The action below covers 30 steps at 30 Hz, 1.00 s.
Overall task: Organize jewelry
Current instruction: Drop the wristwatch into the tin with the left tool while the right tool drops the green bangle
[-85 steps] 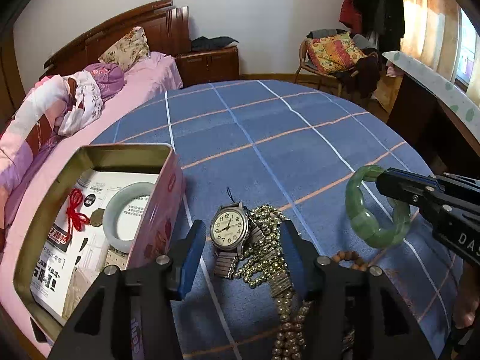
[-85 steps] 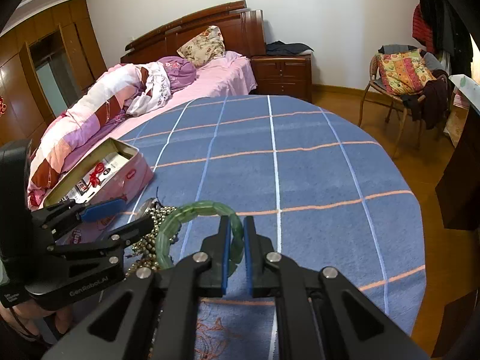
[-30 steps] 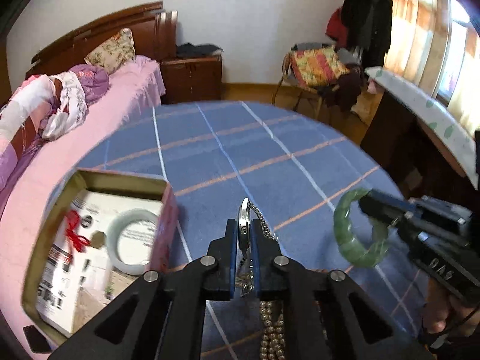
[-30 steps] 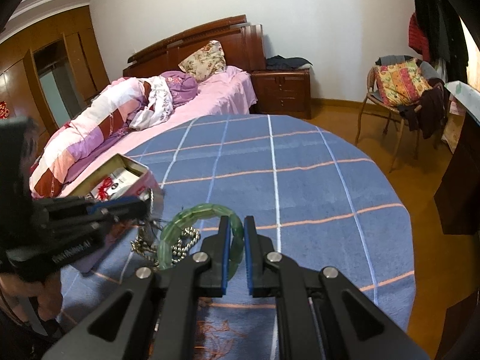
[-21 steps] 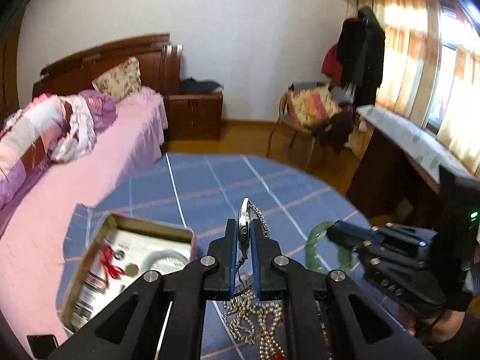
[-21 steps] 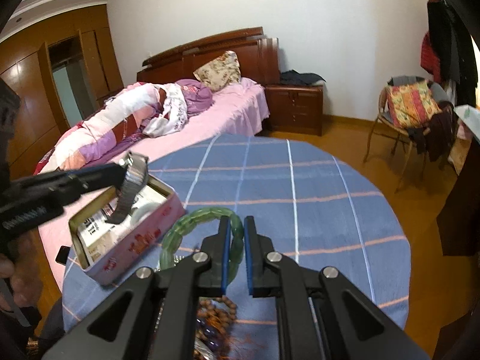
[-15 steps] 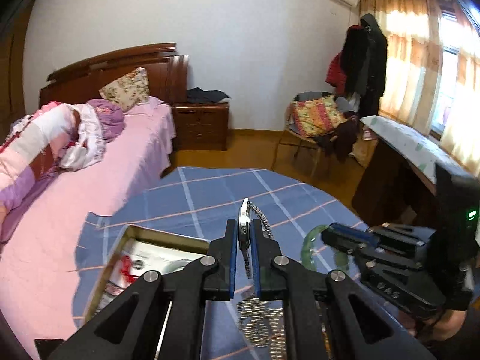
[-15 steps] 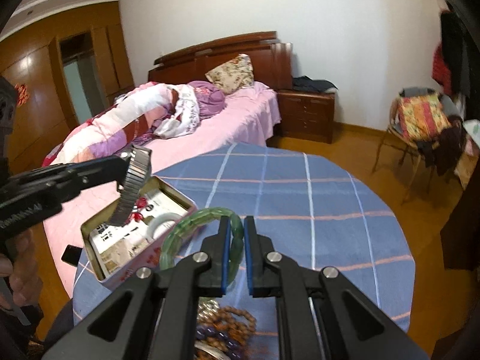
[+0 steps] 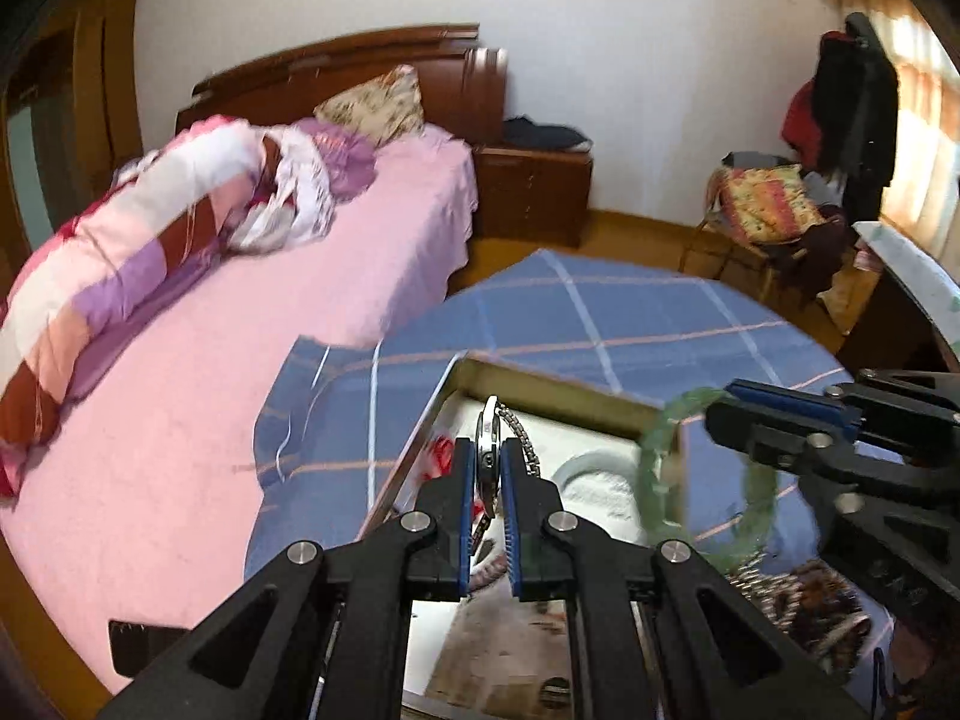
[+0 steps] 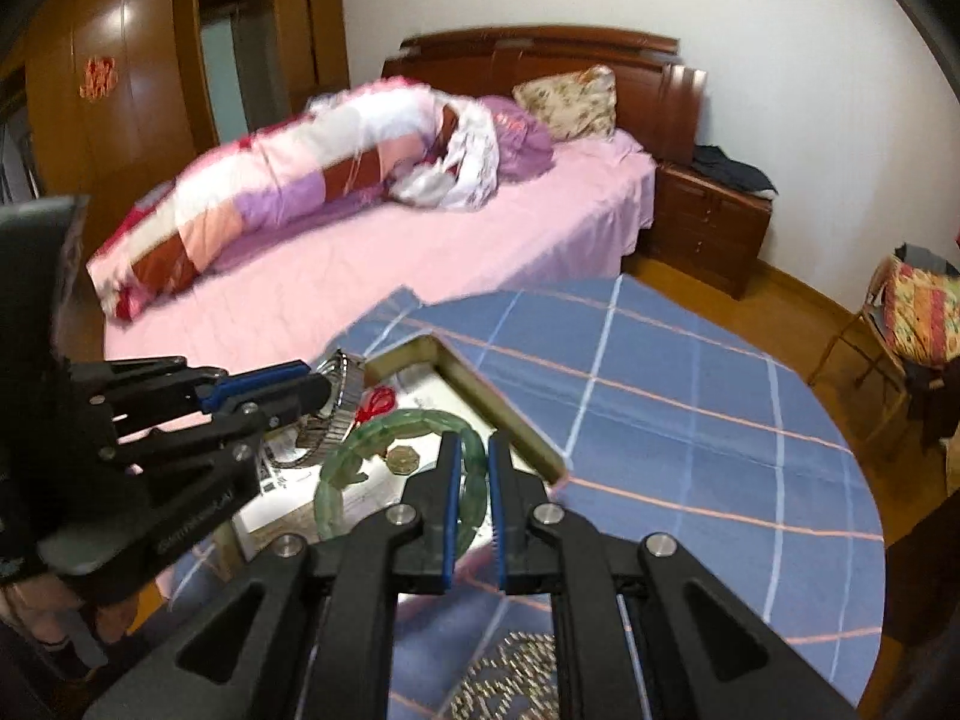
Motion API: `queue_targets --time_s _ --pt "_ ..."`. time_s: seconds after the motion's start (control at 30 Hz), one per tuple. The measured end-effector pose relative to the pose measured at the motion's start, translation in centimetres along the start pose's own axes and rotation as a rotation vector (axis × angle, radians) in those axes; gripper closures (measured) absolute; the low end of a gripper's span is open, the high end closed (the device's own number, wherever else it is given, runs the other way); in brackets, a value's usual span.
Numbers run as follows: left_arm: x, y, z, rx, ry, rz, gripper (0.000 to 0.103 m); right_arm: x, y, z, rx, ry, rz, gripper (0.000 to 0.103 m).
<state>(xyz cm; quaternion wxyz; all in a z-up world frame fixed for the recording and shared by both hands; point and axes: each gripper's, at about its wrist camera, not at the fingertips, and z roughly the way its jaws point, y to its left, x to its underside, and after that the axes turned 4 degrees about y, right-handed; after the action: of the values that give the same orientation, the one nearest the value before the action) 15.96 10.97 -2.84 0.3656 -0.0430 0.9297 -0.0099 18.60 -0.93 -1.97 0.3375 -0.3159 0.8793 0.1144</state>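
Jewelry: two pieces are held in the air over the tin, and the rest lies in a heap on the worktop near the tin's near end.
Worktop (image 10: 690, 396): round, under a blue checked cloth; it carries the tin and the loose pile of beads (image 10: 510, 678).
Tin (image 9: 558, 387): open, gold-rimmed, lined with printed paper; inside lie a pale bangle (image 9: 591, 468), a red knotted cord (image 10: 377, 401) and a gold coin (image 10: 403, 458).
Left claw (image 9: 489, 516): pressed together on the wristwatch (image 9: 491, 441), which stands on edge between the blue pads with its metal strap hanging toward the tin's inside.
Right claw (image 10: 471, 510): pinching the green bangle (image 10: 390, 450) by its rim, so the ring juts out level over the tin's near corner, close beside the left claw.
Risk, crowding: both claws hang over the same small opening; in my judgement, lowering them together could knock one tool against the other and jar a piece loose.
Risk, bangle: it looks like stone, so a release from height could chip it against the pale bangle or the tin's rim.
Risk, watch: the dangling strap could catch the rim or tangle in the red cord as it goes down.
Risk, tin: it is light, so a nudge on its wall could slide it toward the worktop's edge by the bed.
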Motion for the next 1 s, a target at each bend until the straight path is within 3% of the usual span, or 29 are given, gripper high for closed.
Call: queue_targets --time_s 0.17,0.43,0.7,0.77,0.87,1.0 --pt "1.1 0.1 1.0 -0.027 0.020 0.016 0.096 0.5 0.9 3.9 -0.001 0.087 -0.005 0.092" --pt "1.9 0.7 2.0 -0.045 0.057 0.017 0.095 1.7 1.6 5.2 -0.008 0.148 -0.028 0.091" --pt "2.1 0.8 2.2 -0.033 0.074 0.014 0.095 1.7 1.4 5.1 -0.026 0.155 -0.008 0.077" --pt "2.0 0.6 1.8 -0.028 0.065 0.021 0.094 1.7 1.3 5.0 -0.027 0.153 -0.002 0.069" --pt "1.8 0.1 1.4 -0.025 0.056 0.033 0.083 1.8 1.5 4.9 -0.026 0.149 -0.005 0.069" --pt "1.9 0.5 1.1 -0.051 0.039 0.018 0.060 2.0 1.5 4.6 -0.023 0.143 -0.004 0.069"
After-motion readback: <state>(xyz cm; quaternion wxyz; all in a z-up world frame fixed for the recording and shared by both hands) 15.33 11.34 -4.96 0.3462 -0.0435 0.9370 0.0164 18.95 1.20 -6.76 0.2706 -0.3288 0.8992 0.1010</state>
